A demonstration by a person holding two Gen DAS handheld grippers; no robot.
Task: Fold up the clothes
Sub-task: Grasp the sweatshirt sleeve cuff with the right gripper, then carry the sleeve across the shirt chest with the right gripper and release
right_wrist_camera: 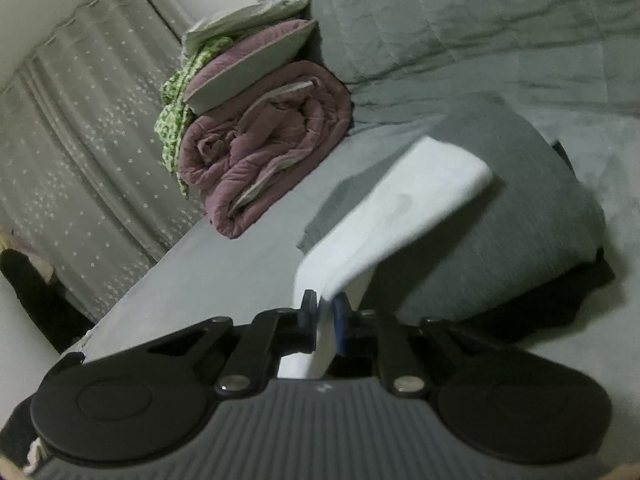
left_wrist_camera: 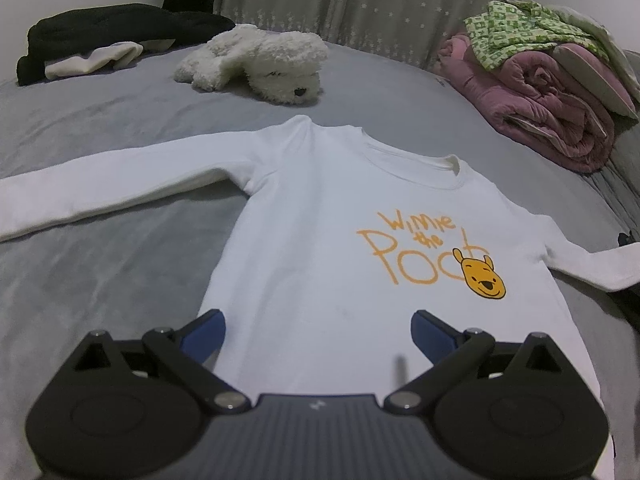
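Note:
A white long-sleeved shirt (left_wrist_camera: pixel 320 216) with an orange Pooh print lies flat and face up on the grey bed (left_wrist_camera: pixel 100 264), sleeves spread to both sides. My left gripper (left_wrist_camera: pixel 318 326) hovers open over its lower hem, blue pads apart and touching nothing. In the right wrist view my right gripper (right_wrist_camera: pixel 325 312) is shut on the white sleeve (right_wrist_camera: pixel 400 216), which rises from the jaws and hangs out over the bed. The sleeve's cuff end (right_wrist_camera: pixel 460 168) is lifted off the cover.
A white plush dog (left_wrist_camera: pixel 256 66) lies beyond the collar. A rolled pink quilt (left_wrist_camera: pixel 548 92) with green patterned cloth (left_wrist_camera: pixel 504 28) sits at the back right, also as the quilt (right_wrist_camera: pixel 264 152). Dark clothes (left_wrist_camera: pixel 108 36) lie back left. A grey pillow (right_wrist_camera: pixel 520 208) is under the sleeve.

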